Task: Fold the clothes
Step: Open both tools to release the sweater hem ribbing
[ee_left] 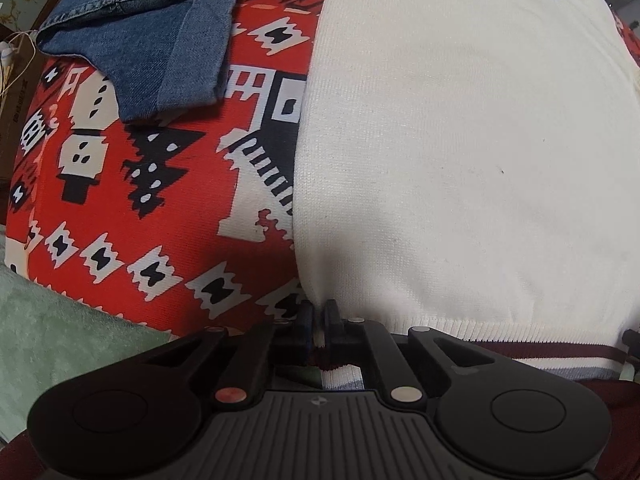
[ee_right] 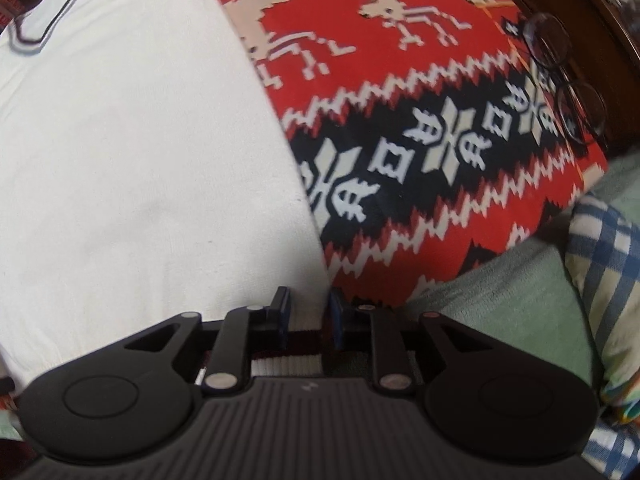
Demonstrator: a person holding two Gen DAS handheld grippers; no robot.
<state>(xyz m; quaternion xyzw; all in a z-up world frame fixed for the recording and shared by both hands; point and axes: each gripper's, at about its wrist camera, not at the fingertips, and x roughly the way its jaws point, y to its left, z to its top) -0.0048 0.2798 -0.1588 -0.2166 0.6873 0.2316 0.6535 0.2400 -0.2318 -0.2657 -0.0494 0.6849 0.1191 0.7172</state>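
A cream knit sweater (ee_left: 460,152) with a maroon-striped hem and collar lies flat on the red patterned blanket (ee_left: 160,184). My left gripper (ee_left: 318,320) is shut on the sweater's bottom-left hem corner, the fabric pinched between its fingers. In the right wrist view the same sweater (ee_right: 132,152) fills the left side. My right gripper (ee_right: 309,314) is at the bottom-right hem corner. Its fingers stand apart and the ribbed hem lies flat between them. This view is slightly blurred.
Folded blue jeans (ee_left: 152,28) lie on the blanket at the far left. A pair of glasses (ee_right: 564,76) rests near the blanket's far right edge. A pale green cover (ee_right: 500,300) and a blue checked cloth (ee_right: 604,272) lie at the near right.
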